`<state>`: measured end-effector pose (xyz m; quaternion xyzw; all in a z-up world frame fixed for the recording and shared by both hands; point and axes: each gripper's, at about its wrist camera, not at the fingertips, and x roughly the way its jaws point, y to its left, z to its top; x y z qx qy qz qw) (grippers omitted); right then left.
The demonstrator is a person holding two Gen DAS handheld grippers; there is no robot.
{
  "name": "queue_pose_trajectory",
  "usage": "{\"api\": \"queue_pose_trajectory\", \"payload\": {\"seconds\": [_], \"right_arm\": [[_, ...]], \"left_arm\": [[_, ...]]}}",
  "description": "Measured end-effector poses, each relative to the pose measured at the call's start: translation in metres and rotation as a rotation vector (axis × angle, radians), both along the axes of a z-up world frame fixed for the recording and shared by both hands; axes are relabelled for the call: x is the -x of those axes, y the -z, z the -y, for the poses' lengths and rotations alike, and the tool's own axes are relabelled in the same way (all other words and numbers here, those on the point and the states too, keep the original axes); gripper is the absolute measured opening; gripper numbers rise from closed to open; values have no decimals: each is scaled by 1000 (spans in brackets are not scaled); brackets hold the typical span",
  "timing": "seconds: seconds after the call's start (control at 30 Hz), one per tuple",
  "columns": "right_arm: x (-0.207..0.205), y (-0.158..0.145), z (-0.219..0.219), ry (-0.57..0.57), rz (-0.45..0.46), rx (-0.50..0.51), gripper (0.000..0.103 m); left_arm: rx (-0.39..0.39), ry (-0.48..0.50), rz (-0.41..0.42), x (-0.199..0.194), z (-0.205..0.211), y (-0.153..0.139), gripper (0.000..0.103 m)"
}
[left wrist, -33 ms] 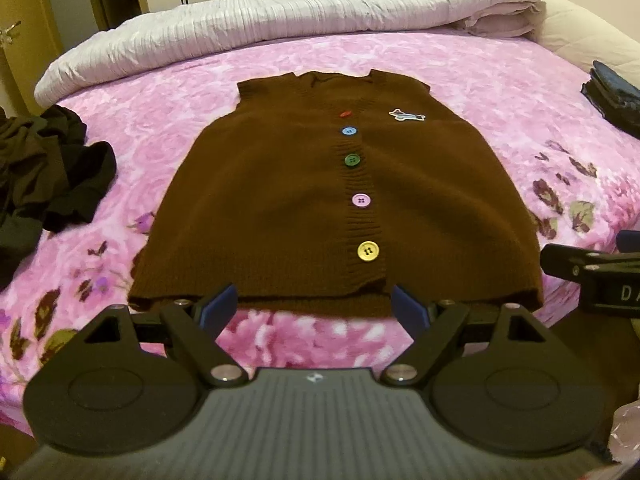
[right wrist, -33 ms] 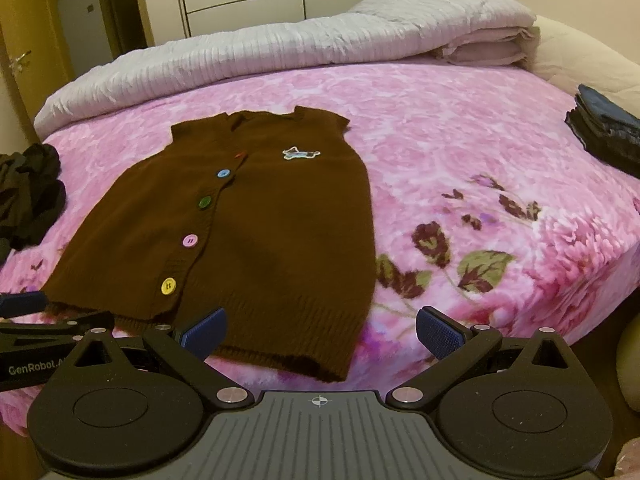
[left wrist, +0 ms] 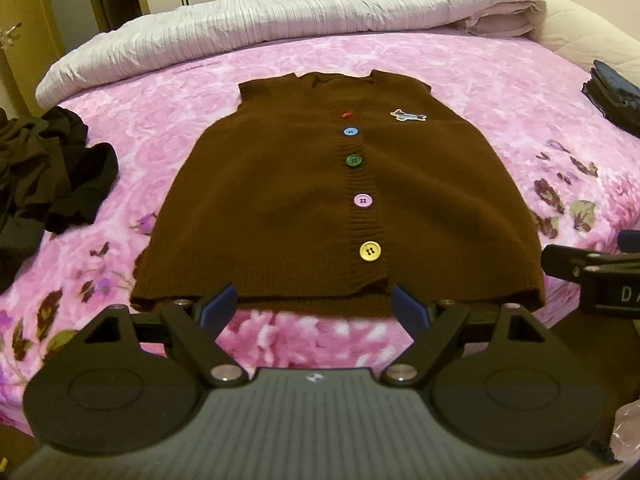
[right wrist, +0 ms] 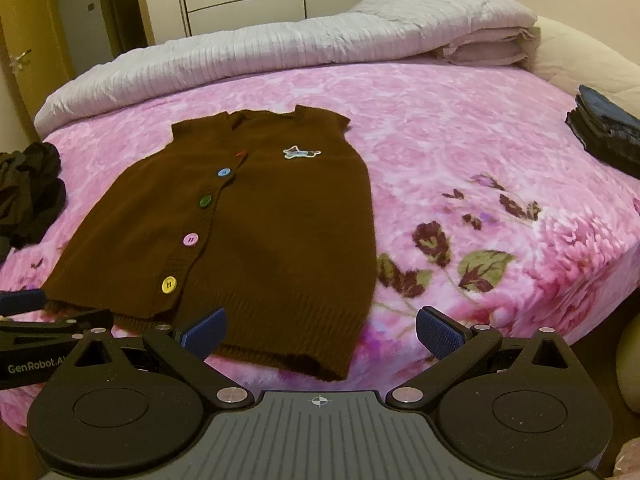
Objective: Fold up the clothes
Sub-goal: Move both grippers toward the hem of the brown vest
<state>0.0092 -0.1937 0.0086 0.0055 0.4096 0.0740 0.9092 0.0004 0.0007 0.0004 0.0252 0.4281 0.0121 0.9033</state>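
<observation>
In the left wrist view, a brown vest [left wrist: 320, 208] is seen spread flat in the middle of a pink flowered bed [left wrist: 500, 92], its colored buttons [left wrist: 370, 251] lined up from 12 to 6 o'clock, while the left gripper [left wrist: 314, 312] is held spread wide and empty at 6 o'clock near the hem, and a heap of dark clothes [left wrist: 48, 176] is seen at 9 o'clock. In the right wrist view, the vest [right wrist: 256, 240] is seen toward 10 o'clock, the right gripper [right wrist: 320, 332] is held spread wide with nothing in it by the hem's right corner, and a folded dark pile [right wrist: 608, 136] is seen at 2 o'clock.
</observation>
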Motion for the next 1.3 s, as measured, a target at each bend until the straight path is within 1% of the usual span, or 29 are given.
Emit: {"api": "queue_pose_trajectory", "payload": {"seconds": [0.1,0.2,0.37,0.53,0.67,0.87,0.93,1.03,1.07,1.17,1.3], "right_arm": [[-1,-2,-1,5,-1,4,103],[1,0,-4,9,-5,1,103],[5,1,-5,1,-7,9,103],[7,0,-8,-12,-11,22,103],[7,0,-12,-21,-19,25,103],[7,-2,-17,-52,-26,19,103],[6,-2,-16,-67,-32,0,103],[4,0,-11,-82,-47,-51,103],[3,2,-9,-83,-56,-71,103],[-2,11,4,-77,-94,-157,103],[-7,17,22,-52,-123,-271,103]], "left_arm": [[28,14,1,-1,-6,-1,82],[11,25,4,1,-12,-3,82],[-42,56,1,8,-14,1,82],[-42,69,-17,8,-27,1,82],[-47,60,-22,8,-39,2,82],[-10,58,-33,6,-61,2,81],[10,68,-41,3,-70,3,77],[45,81,-56,-1,-84,6,74],[58,87,-63,-2,-90,8,70],[104,102,-95,-8,-106,14,59],[167,113,-126,-18,-125,21,53]]}}
